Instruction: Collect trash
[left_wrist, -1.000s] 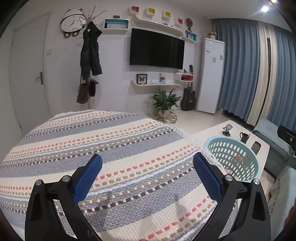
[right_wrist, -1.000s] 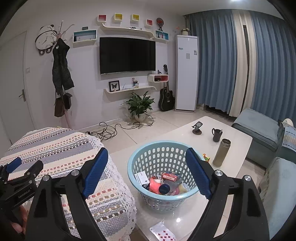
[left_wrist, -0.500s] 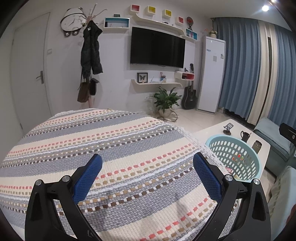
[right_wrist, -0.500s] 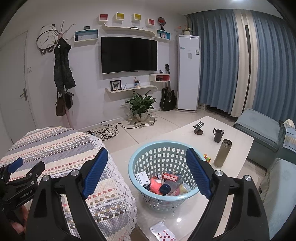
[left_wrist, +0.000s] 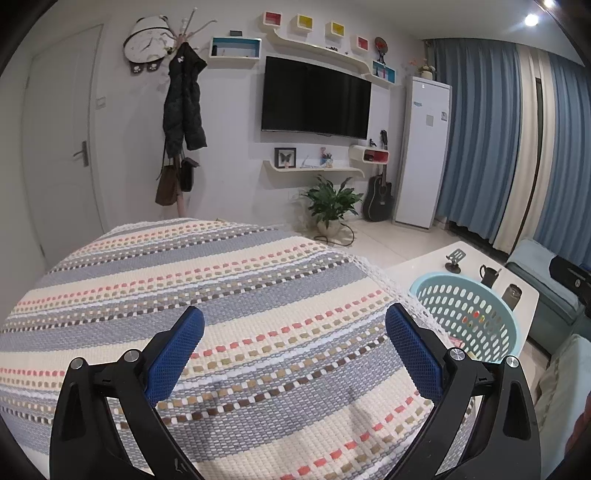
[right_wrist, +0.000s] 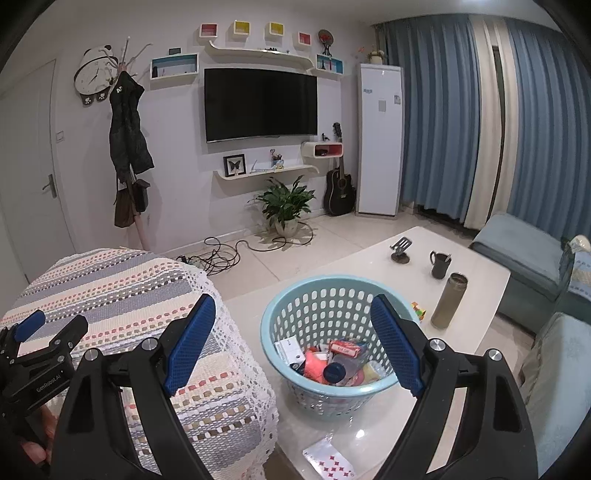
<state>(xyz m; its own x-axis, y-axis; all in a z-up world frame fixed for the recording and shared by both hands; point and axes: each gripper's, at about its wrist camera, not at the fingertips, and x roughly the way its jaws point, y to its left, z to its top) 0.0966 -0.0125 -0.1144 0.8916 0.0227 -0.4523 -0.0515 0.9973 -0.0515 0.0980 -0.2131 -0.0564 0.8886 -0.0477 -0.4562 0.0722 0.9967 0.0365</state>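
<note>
Pale-blue plastic basket (right_wrist: 334, 373) stands on white coffee table (right_wrist: 476, 291), just beside striped woven cover (right_wrist: 122, 291). Trash (right_wrist: 332, 363) lies in its bottom: red, pink, white and dark pieces, mixed. Right gripper (right_wrist: 293, 341) hangs above near rim, 2 blue-padded jaws spread wide, nothing between them. Left gripper (left_wrist: 295, 354) over striped cover, jaws likewise wide apart, empty; basket off to its right. 1 patterned card (right_wrist: 328, 459) flat on table, in front of basket. Tall flask (right_wrist: 448, 301) and dark mug (right_wrist: 439, 264) behind basket, apart from it.
</note>
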